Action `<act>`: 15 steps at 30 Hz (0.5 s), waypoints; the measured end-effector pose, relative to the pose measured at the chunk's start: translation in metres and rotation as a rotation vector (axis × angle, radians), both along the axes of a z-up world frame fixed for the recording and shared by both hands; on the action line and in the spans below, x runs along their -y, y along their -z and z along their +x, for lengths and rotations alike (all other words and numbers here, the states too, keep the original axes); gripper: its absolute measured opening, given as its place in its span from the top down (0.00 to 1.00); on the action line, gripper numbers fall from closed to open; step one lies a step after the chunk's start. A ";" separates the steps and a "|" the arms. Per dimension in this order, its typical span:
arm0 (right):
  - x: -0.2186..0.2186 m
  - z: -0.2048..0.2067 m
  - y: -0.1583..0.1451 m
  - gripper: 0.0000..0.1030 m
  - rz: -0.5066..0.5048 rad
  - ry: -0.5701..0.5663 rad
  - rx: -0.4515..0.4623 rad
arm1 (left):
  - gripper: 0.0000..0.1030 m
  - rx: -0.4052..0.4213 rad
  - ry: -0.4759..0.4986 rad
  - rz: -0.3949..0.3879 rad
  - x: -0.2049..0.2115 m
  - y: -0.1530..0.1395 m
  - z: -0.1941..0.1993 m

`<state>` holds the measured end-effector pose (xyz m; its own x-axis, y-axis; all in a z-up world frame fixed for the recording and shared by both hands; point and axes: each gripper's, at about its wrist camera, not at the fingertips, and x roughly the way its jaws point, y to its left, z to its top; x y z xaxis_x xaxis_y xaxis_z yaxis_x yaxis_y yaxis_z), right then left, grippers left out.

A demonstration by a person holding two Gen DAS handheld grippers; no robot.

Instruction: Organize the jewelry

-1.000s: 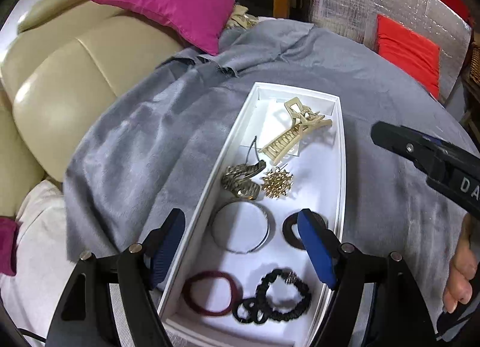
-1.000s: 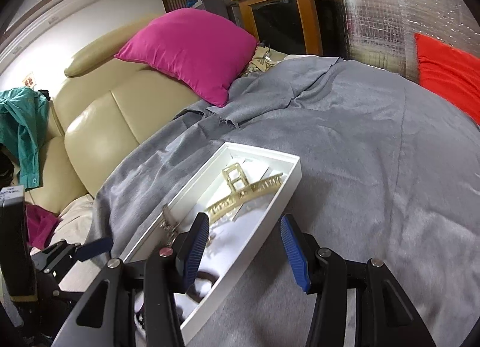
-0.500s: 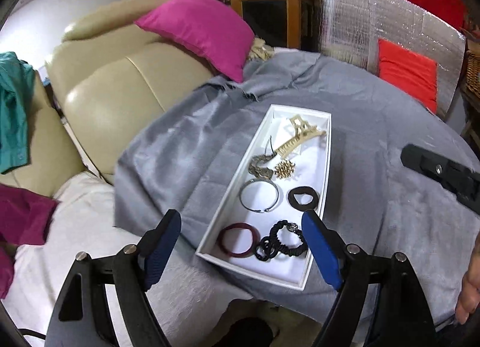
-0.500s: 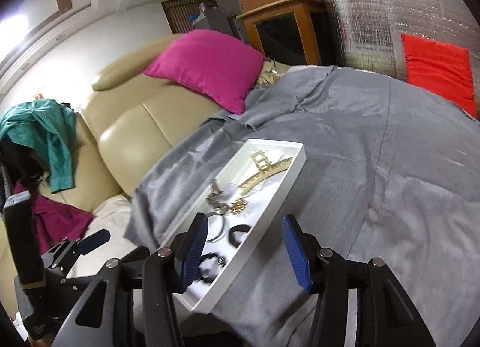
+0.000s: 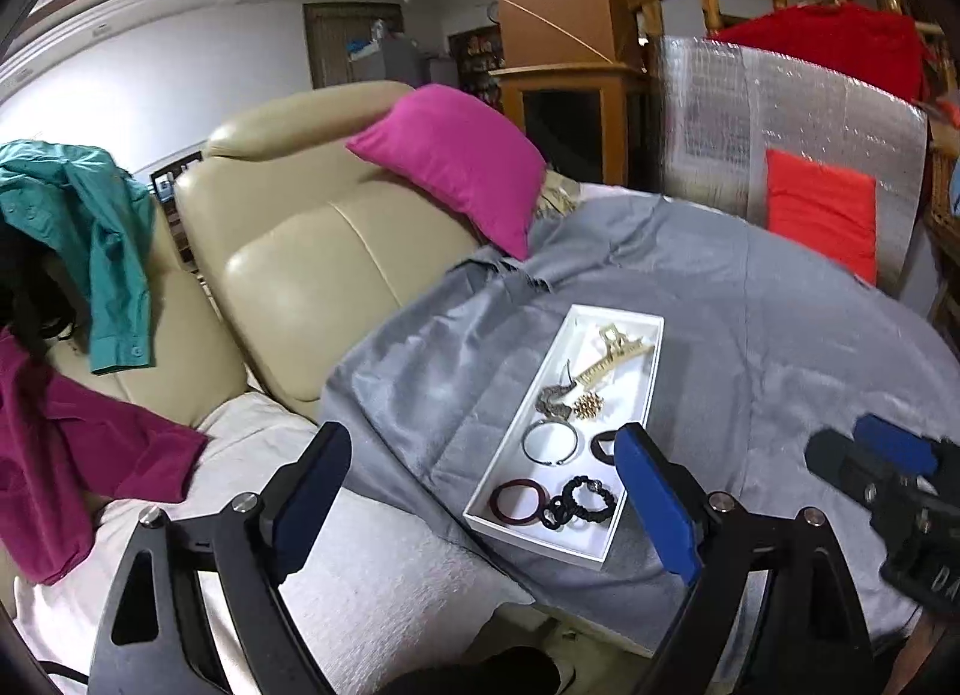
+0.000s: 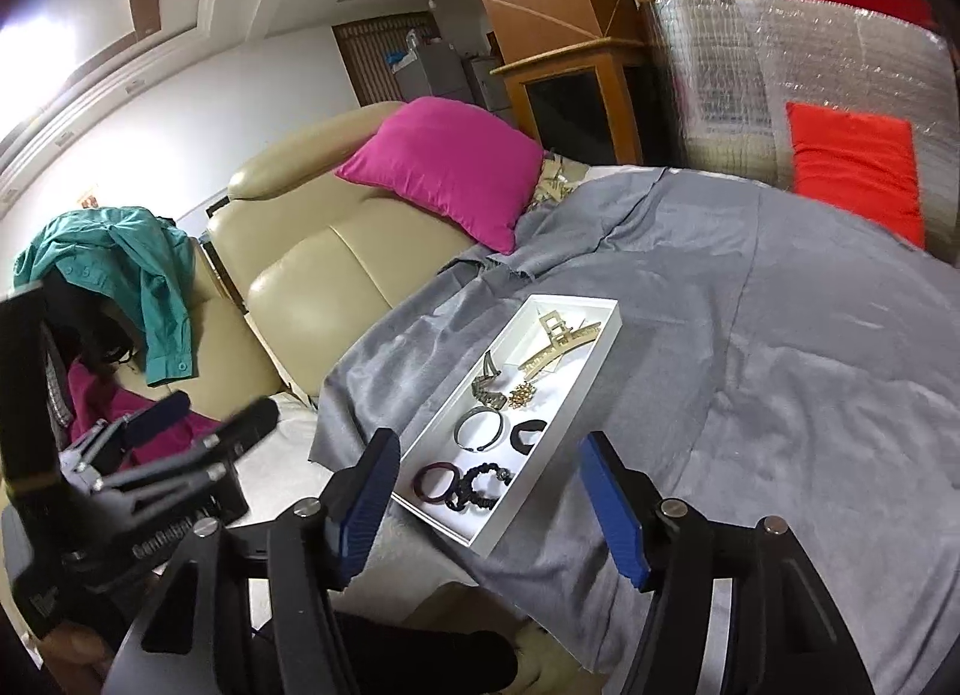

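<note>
Apparently done: both grippers were wide open and empty, the left gripper [image 5: 486, 491] and right gripper [image 6: 492, 500] held back from the tray [image 5: 651, 371] ahead, all jewelry inside, clip [image 5: 612, 362] at its far end. Judged next: nothing left to pick.

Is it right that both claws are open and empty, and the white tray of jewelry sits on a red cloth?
Not quite: the white tray sits on a grey cloth, as the left wrist view shows. Left claw and right claw are indeed open and empty.
</note>
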<state>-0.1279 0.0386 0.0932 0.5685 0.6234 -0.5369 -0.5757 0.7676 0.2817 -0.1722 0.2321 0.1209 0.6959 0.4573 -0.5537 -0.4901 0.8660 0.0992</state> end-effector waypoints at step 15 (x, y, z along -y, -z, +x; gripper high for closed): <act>0.014 -0.089 -0.026 0.26 -0.025 0.121 0.088 | 0.12 0.051 -0.043 0.053 0.008 -0.033 -0.075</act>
<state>-0.2165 0.0245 0.1195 0.6844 0.5345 -0.4959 -0.5003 0.8390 0.2138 -0.2473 0.2245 0.1539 0.7020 0.5147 -0.4922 -0.5319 0.8385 0.1181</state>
